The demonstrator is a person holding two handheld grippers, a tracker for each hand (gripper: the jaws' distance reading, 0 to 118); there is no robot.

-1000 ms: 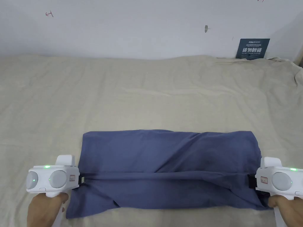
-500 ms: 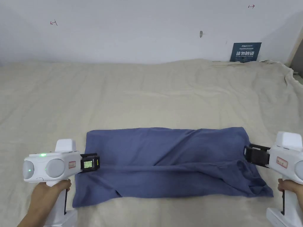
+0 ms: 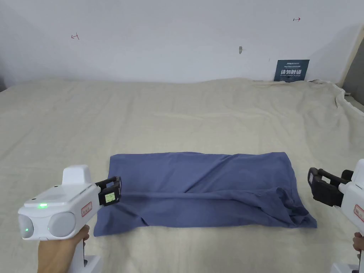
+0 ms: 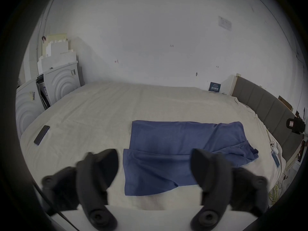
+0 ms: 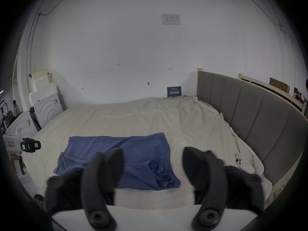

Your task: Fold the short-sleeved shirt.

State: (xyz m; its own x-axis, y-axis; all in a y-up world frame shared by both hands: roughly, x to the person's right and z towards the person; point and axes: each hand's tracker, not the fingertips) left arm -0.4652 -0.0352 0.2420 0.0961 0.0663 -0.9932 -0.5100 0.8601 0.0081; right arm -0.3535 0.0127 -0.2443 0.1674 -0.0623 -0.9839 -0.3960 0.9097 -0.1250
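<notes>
Head view: one folded blue shirt (image 3: 206, 190) on one bed (image 3: 177, 113), two grippers, left gripper (image 3: 111, 191) and right gripper (image 3: 320, 186), jaws apart.

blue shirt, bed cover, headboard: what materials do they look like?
Blue shirt: soft matte knit, probably cotton jersey; it lies limp with loose folds and no sheen. Bed cover: thin matte woven cloth, beige, with fine creases. Headboard: padded upholstery in vertical panels, grey; fabric or faux leather, unclear from here.
</notes>
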